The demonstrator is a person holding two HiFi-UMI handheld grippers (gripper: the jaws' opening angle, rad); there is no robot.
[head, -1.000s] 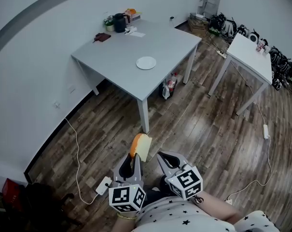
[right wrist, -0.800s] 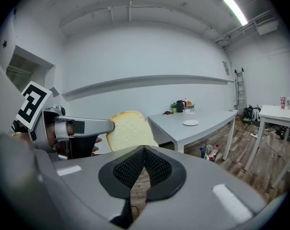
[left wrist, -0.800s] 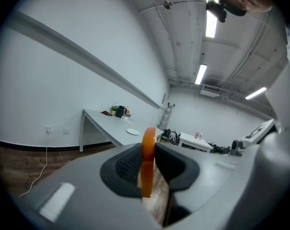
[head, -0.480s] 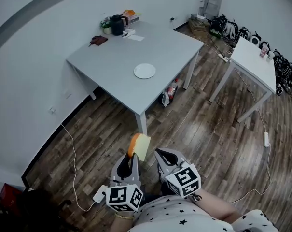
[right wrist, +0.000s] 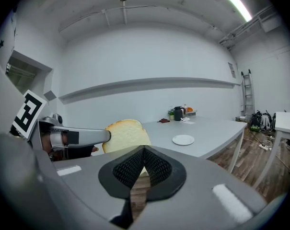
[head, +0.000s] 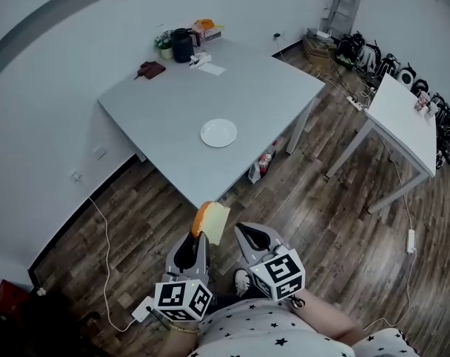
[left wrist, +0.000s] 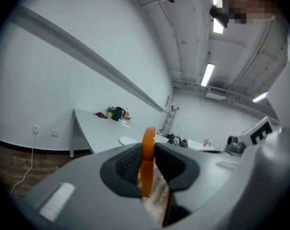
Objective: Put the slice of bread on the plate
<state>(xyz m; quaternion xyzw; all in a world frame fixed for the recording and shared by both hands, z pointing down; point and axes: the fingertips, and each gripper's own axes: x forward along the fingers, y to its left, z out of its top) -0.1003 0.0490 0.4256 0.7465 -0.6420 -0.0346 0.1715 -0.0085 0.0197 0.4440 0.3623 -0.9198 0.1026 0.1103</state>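
**A:** Your left gripper (head: pixel 200 238) is pinching the slice of bread (head: pixel 213 222) by its lower part. The slice stands on edge between the pads, with most of it poking out past the tips.

**B:** And your right gripper (head: pixel 248 236) just beside it has its pads pressed together at the tips with nothing between them. The bread seen past them belongs to the other claw.

**A:** So where's the target? The plate (head: pixel 219 133) sits bare on the grey table (head: pixel 165 106), near the middle and well apart from the bread, which hangs over the wooden floor (head: pixel 321 214) short of the table's near corner.

**B:** I'd call this the carry, then. Pickup looks done, delivery not yet.

**A:** Agreed. Next you'll need to bring that left claw in over the near edge and out above the plate.

**B:** Mind the slice's angle. It's upright now, so I reckon you'll want to roll your wrist and lay it flat before you let go, or it may land on its crust and tip off the rim.

**A:** And lower it close first. Soft bread held by one end could flop or tear if you swing it.

**B:** The dark jug (head: pixel 183 43) and clutter at the far end look well clear of your path.
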